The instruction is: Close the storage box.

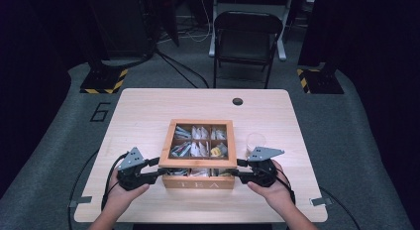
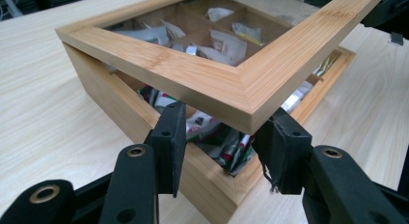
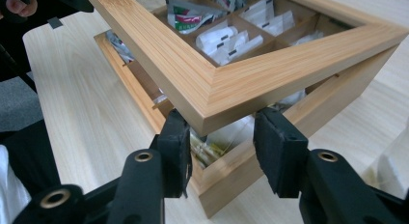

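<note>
We've got 1 wooden tea box (image 1: 199,155) mid-table, its 1 windowed lid (image 2: 202,64) tilted up. 2 grippers: the left gripper (image 2: 224,137) pinches 1 front lid corner, the right gripper (image 3: 222,137) straddles the other, pads just off. 1 glass (image 1: 255,141) sits beside.

Left gripper (image 1: 154,174): black body, grey three-cornered plate on top, black cable trailed off behind. Right gripper (image 1: 236,174): same build, same plate. Jaws were matte black with flat rubbery pads (image 2: 170,137); brass-coloured rivets at pivots. Forearms were bare, no sleeves seen.
</note>
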`<action>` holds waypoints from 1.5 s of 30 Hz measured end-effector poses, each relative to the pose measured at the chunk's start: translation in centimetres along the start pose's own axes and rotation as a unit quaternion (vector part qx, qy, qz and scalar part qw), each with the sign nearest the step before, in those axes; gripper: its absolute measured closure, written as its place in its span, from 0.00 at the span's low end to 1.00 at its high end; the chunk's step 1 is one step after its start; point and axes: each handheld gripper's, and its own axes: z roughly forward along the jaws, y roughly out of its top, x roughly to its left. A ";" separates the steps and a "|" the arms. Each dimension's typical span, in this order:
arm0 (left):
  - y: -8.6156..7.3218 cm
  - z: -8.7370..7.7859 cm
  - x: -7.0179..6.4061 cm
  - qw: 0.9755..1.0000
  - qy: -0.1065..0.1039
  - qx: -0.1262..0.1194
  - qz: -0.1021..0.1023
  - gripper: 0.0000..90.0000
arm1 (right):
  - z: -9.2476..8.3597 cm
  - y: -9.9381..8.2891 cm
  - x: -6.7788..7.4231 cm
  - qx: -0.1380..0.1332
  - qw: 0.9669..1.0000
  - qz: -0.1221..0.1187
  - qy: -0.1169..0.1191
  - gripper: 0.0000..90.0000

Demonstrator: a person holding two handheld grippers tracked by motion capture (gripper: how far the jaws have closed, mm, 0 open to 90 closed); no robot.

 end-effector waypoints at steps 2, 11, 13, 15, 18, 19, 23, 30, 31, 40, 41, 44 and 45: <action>-0.3 0.2 -0.1 1.000 0.000 0.000 0.000 0.61 | 0.0 -0.3 0.1 0.003 1.000 -0.001 0.000 0.63; -1.0 0.2 -0.4 1.000 0.000 0.006 -0.005 0.61 | 0.2 -0.9 0.3 0.012 1.000 0.000 -0.001 0.62; -1.1 0.2 -0.5 1.000 0.000 0.004 -0.005 0.61 | 0.3 -1.0 0.4 0.013 1.000 -0.003 -0.001 0.62; -1.2 0.1 -0.5 1.000 0.000 0.005 -0.006 0.61 | 0.3 -1.1 0.4 0.013 1.000 0.000 -0.002 0.62; -1.4 0.0 -0.6 1.000 0.002 0.008 -0.004 0.61 | 0.4 -1.2 0.5 0.015 1.000 -0.001 -0.003 0.62; -1.4 0.0 -0.6 1.000 0.000 0.011 -0.005 0.61 | 0.5 -1.3 0.5 0.017 1.000 -0.005 -0.006 0.61; -1.5 0.0 -0.7 1.000 -0.002 0.013 -0.009 0.61 | 0.4 -1.5 0.6 0.018 1.000 0.001 -0.006 0.61; -1.8 0.1 -0.8 1.000 -0.004 0.020 -0.013 0.61 | 0.4 -1.8 0.7 0.020 1.000 0.000 -0.006 0.61; -1.8 0.1 -0.8 1.000 -0.006 0.021 -0.017 0.61 | 0.4 -1.9 0.7 0.019 1.000 0.002 -0.007 0.61; -2.0 -0.7 -0.8 0.999 -0.013 0.005 -0.035 0.60 | 0.5 -2.1 0.9 0.035 0.999 -0.001 -0.008 0.61; -1.9 -0.9 -0.9 0.999 -0.011 0.005 -0.032 0.60 | 0.4 -2.2 0.9 0.032 0.999 0.001 -0.007 0.62; -1.6 -0.9 -1.0 1.000 -0.012 0.016 -0.022 0.60 | 0.0 -2.0 0.7 0.019 1.000 0.009 -0.006 0.62; -1.6 -0.8 -1.0 1.000 -0.013 0.018 -0.019 0.60 | -0.2 -1.9 0.5 0.014 1.000 0.014 -0.004 0.62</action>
